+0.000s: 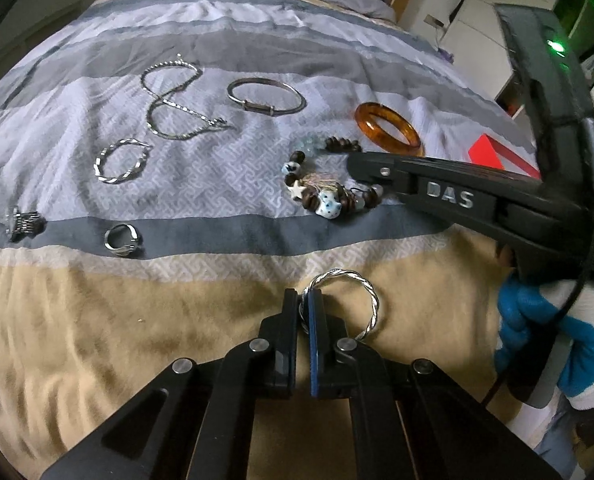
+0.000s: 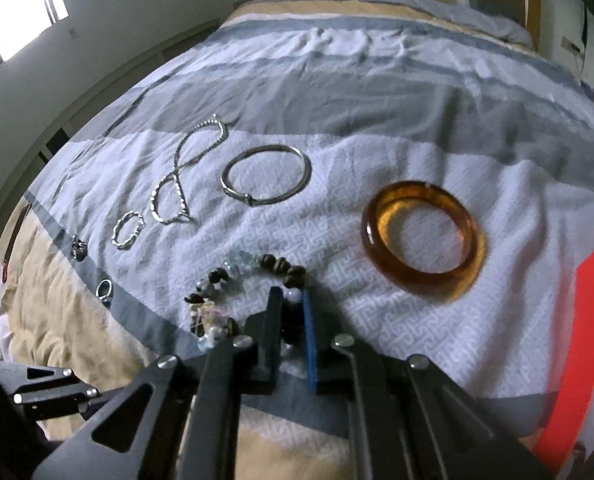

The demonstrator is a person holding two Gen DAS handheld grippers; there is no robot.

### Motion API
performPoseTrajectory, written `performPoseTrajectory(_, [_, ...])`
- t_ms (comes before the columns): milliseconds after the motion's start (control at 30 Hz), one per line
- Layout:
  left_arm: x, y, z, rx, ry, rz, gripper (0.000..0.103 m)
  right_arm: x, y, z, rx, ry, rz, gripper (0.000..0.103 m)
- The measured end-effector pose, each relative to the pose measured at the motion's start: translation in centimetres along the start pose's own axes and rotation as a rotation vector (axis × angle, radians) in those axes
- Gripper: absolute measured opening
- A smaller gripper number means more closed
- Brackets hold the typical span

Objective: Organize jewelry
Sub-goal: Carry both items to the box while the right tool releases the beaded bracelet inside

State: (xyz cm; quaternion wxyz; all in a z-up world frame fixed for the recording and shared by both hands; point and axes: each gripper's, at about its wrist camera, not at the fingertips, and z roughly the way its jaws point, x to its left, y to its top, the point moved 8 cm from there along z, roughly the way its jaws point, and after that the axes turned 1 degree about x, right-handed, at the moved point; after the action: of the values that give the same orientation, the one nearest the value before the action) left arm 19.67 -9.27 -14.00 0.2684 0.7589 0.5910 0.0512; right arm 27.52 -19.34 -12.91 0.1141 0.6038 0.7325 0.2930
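The left hand-held gripper (image 1: 304, 300) is clenched on a twisted silver bangle (image 1: 353, 304), pinching its rim just above the tan stripe of the bed (image 1: 97, 320). The right hand-held gripper (image 2: 291, 304) has its jaws narrowly apart around the beaded bracelet (image 2: 233, 292), which lies on the grey-white stripe; whether it truly grips the beads, I cannot tell. The likely step is setting the bangle beside its twin (image 1: 121, 161). Best keep the pinch firm, carry low, and release only once the ring lies flat, well apart from the necklace (image 1: 177, 96).
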Motion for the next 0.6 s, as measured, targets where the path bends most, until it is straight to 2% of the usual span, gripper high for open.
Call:
performPoseTrajectory(367, [-0.2, -0.2, -4.6, -0.060, 0.053, 0.001, 0.005, 0.7, 1.2, -9.0, -0.128, -0.034, -0.034, 0.009])
performPoseTrajectory(600, [-2.2, 0.0, -7.5, -0.100, 0.055, 0.026, 0.005, -1.0, 0.7, -15.9, -0.199, -0.091, -0.033, 0.009])
